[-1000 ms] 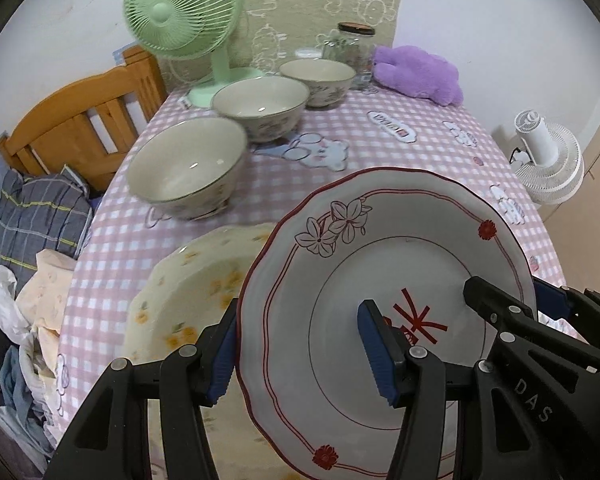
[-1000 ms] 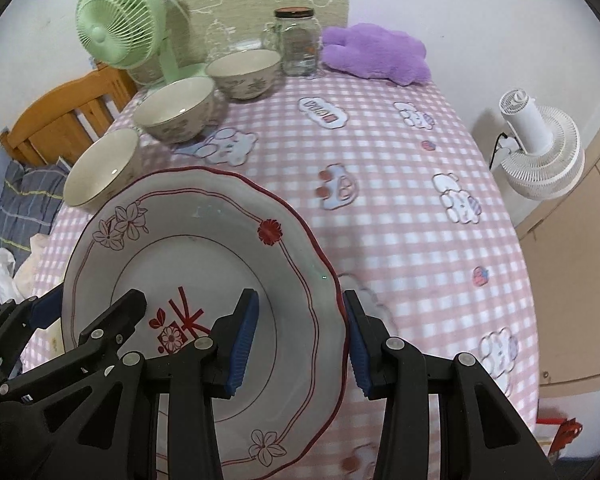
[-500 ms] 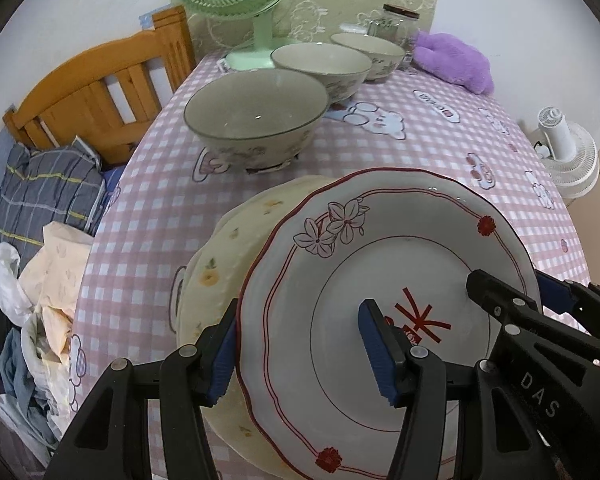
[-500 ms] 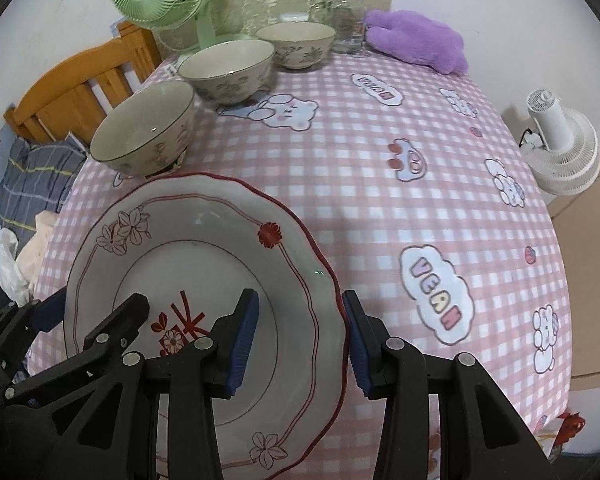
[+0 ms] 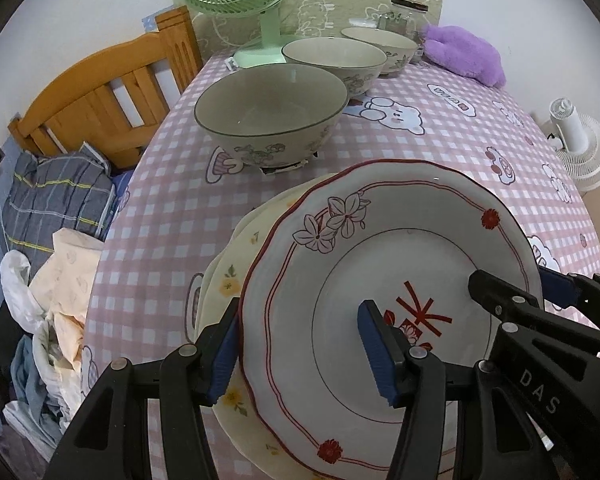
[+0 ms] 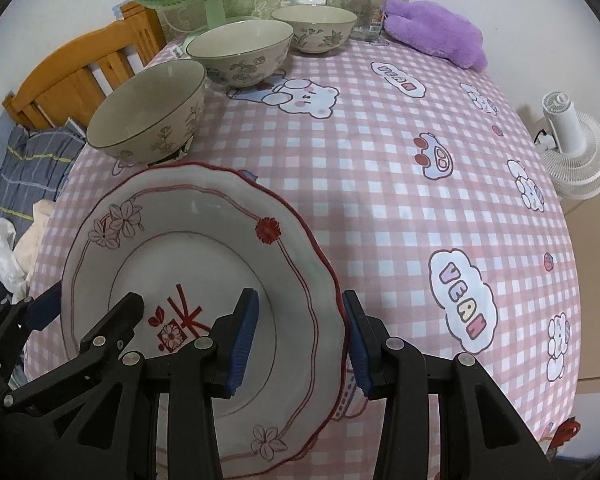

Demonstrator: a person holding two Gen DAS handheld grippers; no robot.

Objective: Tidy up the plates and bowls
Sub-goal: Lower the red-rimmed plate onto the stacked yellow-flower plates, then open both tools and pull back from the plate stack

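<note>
Left gripper (image 5: 300, 352) clamps left rim of red-trimmed plate (image 5: 400, 280); right gripper (image 6: 300, 338) clamps right rim. Plate sits over yellow floral plate (image 5: 228, 280). Three bowls (image 5: 272, 116) behind.

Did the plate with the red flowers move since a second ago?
Yes. The red-rimmed plate has moved left and down over the yellow plate, now covering most of it, and closer to the nearest bowl.

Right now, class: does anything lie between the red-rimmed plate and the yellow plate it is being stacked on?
Nothing visible does. The red-rimmed plate, gripped by both grippers, sits directly over the yellow plate; the nearest bowl stands clear behind them.
</note>
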